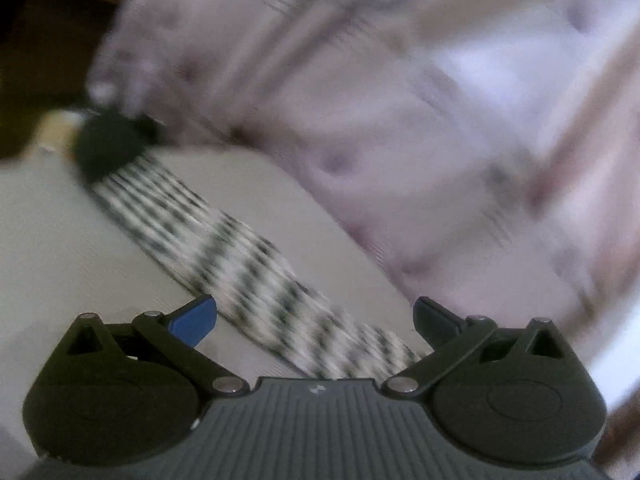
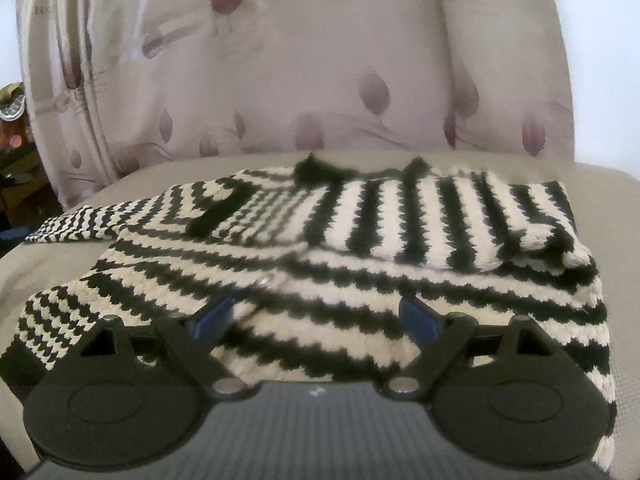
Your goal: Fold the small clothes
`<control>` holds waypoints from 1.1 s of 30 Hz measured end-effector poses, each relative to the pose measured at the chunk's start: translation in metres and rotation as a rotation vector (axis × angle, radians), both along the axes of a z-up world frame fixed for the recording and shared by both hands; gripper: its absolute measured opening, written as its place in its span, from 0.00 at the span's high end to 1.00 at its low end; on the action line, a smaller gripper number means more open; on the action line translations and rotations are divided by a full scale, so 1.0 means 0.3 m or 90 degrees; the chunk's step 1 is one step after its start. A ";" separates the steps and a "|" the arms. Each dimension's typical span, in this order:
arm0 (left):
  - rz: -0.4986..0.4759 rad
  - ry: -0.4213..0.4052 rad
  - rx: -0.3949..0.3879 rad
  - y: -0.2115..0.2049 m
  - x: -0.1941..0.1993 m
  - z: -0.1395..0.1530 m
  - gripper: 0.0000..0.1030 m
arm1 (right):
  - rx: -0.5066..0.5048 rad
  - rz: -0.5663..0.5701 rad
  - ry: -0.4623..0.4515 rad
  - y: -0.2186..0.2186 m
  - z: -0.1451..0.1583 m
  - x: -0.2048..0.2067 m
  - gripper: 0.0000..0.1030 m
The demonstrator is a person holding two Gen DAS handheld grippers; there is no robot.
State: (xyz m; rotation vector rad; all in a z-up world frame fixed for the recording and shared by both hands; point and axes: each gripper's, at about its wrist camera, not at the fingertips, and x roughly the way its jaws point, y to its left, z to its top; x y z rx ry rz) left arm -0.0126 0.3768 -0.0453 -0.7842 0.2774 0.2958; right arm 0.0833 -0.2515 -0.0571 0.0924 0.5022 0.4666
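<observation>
Sweater [image 2: 360,248]: chunky black-and-white knit, rough. Curtain [image 2: 280,60]: thin printed cloth, slight sheen. Right gripper [image 2: 316,312]: matt black plastic, blue pads, shiny metal pins.

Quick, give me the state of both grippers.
Left gripper: open, holding nothing; striped sleeve lies ahead.
Right gripper: open, above the striped sweater.
</observation>
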 end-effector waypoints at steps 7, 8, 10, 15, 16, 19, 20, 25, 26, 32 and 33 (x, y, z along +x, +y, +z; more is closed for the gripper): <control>0.035 0.084 -0.115 0.402 0.014 -0.040 0.14 | 0.022 -0.020 0.018 -0.015 -0.007 0.019 0.12; 0.033 0.092 -0.128 0.432 0.026 -0.056 0.14 | 0.020 -0.024 0.020 -0.012 -0.007 0.019 0.12; 0.040 0.084 -0.131 0.473 0.042 -0.077 0.20 | 0.012 -0.031 0.022 -0.005 -0.007 0.020 0.12; 0.031 0.087 -0.092 0.495 0.111 -0.097 0.52 | -0.005 -0.035 0.025 0.009 -0.009 0.022 0.12; 0.025 0.096 -0.087 0.497 0.128 -0.102 0.67 | -0.006 -0.034 0.027 0.010 -0.009 0.025 0.12; 0.027 0.105 -0.108 0.509 0.161 -0.126 0.94 | -0.006 -0.032 0.032 0.012 -0.012 0.031 0.12; 0.039 0.095 -0.101 0.496 0.160 -0.112 0.94 | -0.005 -0.032 0.034 0.011 -0.012 0.033 0.12; -0.002 0.005 -0.028 0.320 0.195 0.084 0.94 | 0.025 -0.035 0.041 -0.007 -0.017 0.039 0.12; -0.023 -0.010 -0.015 0.263 0.217 0.138 0.94 | 0.034 -0.037 0.042 -0.013 -0.017 0.041 0.12; -0.170 -0.097 0.034 -0.138 0.370 0.422 0.94 | 0.094 -0.045 0.038 -0.059 -0.020 0.036 0.12; -0.197 -0.107 0.031 -0.209 0.398 0.454 0.94 | 0.103 -0.046 0.034 -0.066 -0.020 0.032 0.12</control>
